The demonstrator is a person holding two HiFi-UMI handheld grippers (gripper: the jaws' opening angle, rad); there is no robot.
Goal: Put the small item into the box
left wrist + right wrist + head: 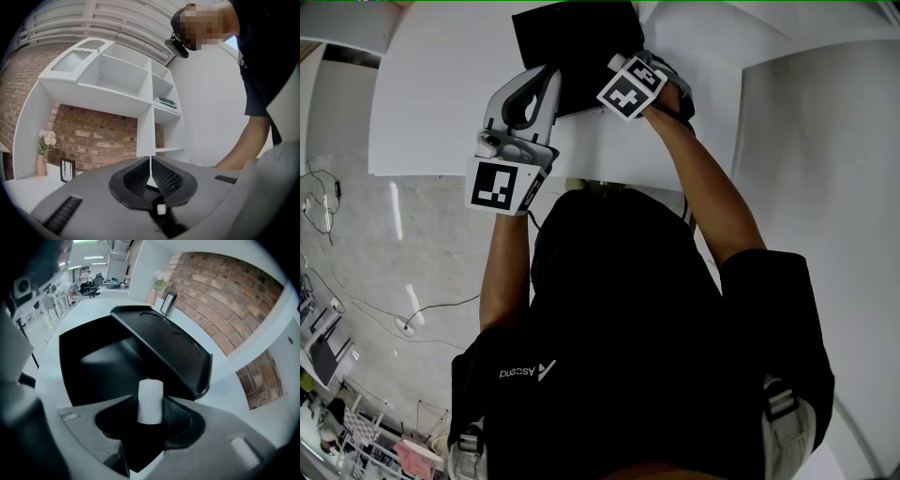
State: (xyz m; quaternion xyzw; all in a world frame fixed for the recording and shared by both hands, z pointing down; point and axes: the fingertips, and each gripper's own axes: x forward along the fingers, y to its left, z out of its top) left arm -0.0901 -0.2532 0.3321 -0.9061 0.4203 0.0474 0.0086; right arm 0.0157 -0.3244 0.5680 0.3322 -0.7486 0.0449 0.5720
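The small item is a white cylinder point(150, 399); it stands upright between the pads of my right gripper point(151, 417), which is shut on it. Right behind it lies the black box point(91, 364), its hinged lid point(164, 345) swung up and open. In the head view the box point(572, 42) sits on the white table, and the right gripper's marker cube point(630, 89) hangs at its near edge, jaws hidden. My left gripper point(150, 165) is shut with nothing in it and aims away at the shelving. It hovers at the box's left side point(539, 89).
A white shelf unit point(140, 101) stands before a brick wall point(98, 140). A vase of flowers point(43, 154) and a small picture frame point(67, 169) sit on the table's far side. The table's near edge point(422, 173) drops to the floor, where cables lie.
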